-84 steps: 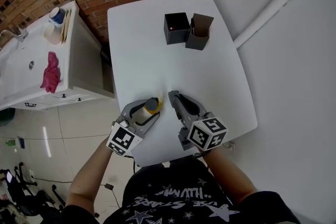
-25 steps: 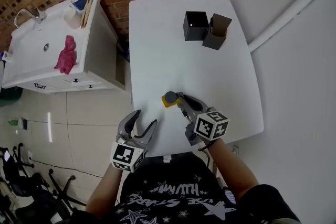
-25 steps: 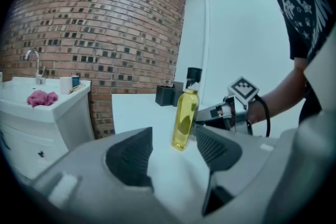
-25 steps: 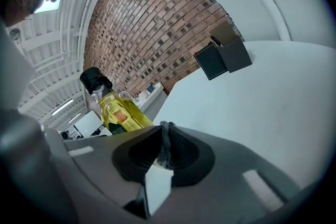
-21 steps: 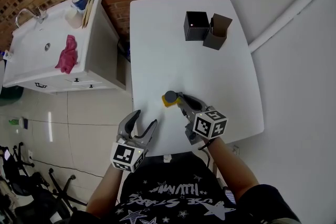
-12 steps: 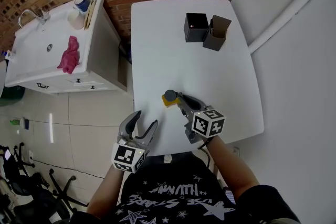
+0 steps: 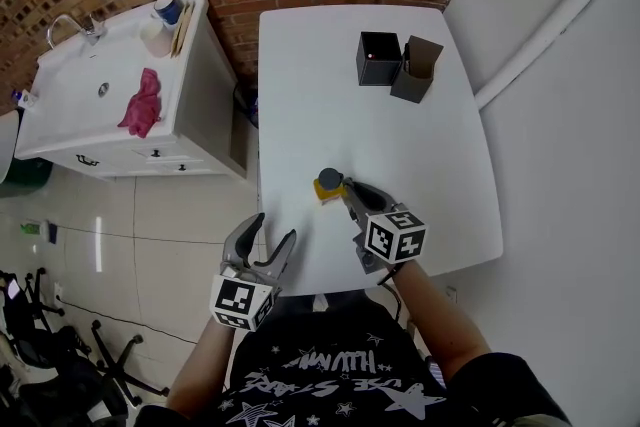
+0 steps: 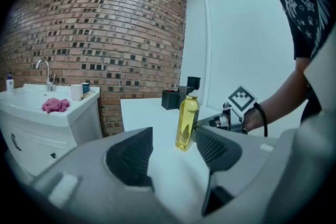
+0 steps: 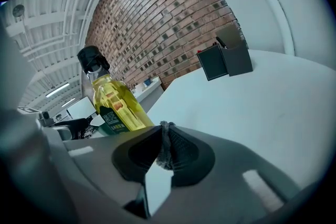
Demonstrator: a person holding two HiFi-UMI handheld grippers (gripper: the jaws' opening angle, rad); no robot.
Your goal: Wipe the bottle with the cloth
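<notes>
A yellow bottle [image 7: 327, 186] with a dark cap stands upright on the white table [image 7: 420, 145], near its front left part. My right gripper [image 7: 348, 191] is shut, its tips right beside the bottle, touching or nearly so. In the right gripper view the bottle [image 9: 113, 102] stands left of the closed right gripper [image 9: 164, 136], not between its pads. My left gripper [image 7: 268, 235] hangs open off the table's near edge, holding nothing. Seen from the left gripper [image 8: 170, 139], the bottle [image 8: 187, 122] lies ahead. A pink cloth [image 7: 141, 103] lies on the sink counter at the left, far from both grippers.
A black box [image 7: 378, 58] and a brown open holder [image 7: 415, 70] stand at the table's far end. The white sink counter [image 7: 70, 130] with a tap [image 7: 70, 25] and cups [image 7: 160, 23] stands left of the table, against a brick wall. Tiled floor lies between.
My left gripper, earlier around the bottle, has let go and drawn back past the table's near edge. Over the last second the grippers and the bottle have barely moved.
</notes>
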